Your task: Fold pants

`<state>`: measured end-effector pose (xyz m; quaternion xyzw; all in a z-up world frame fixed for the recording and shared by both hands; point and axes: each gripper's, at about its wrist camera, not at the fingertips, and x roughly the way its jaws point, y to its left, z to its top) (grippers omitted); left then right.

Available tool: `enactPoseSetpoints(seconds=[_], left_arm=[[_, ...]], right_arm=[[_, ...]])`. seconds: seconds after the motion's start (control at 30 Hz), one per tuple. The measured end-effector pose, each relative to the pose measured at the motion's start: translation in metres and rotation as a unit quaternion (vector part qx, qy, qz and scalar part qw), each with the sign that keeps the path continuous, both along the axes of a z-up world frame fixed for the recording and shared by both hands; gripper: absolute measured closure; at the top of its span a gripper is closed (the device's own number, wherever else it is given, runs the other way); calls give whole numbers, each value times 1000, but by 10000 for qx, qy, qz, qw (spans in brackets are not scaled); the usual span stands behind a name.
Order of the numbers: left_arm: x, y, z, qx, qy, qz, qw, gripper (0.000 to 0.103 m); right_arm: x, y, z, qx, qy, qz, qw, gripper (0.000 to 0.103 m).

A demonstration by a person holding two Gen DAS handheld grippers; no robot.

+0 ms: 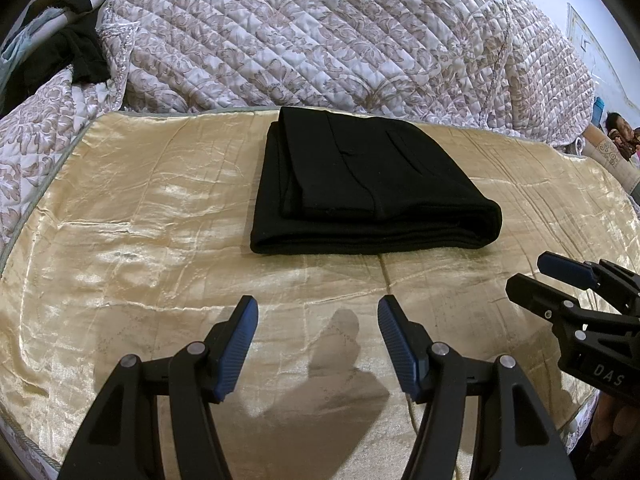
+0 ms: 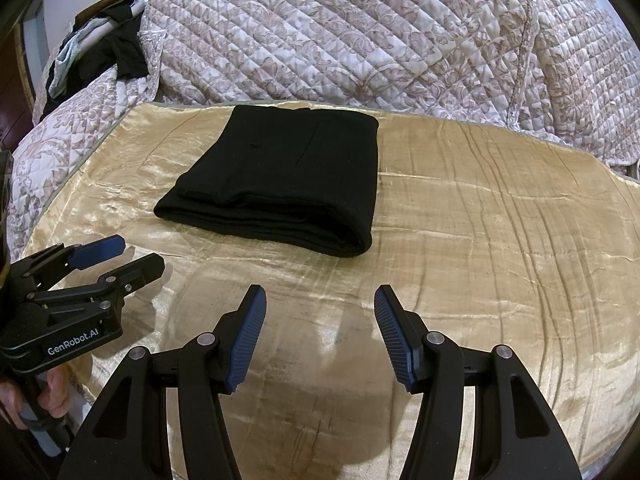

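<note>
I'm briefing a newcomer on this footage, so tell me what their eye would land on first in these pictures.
The black pants stand out first: a neat folded stack in the middle of the shiny gold cloth, touched by neither tool. Next come the left gripper and the right gripper, both open with blue pads, held apart above the cloth on the near side of the pants. Behind rises a rumpled floral quilt.

Both wrist cameras look forward and slightly down from low over the near edge of the gold satin sheet [image 1: 132,200], toward the quilted bedspread [image 2: 360,40] behind. The left view sits left of the right one. They share the folded black pants [image 1: 368,184], and each catches the other gripper at its edge.
</note>
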<state>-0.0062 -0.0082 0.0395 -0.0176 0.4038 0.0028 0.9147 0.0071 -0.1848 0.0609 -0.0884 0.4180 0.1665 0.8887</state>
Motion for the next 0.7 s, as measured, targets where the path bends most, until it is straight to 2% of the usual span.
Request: enactPoseSetpoints(seconds=[0.7], left_arm=[[0, -3, -2, 20, 7, -46, 10000, 38]], right_arm=[[2, 1, 2, 23, 25, -20, 10000, 46]])
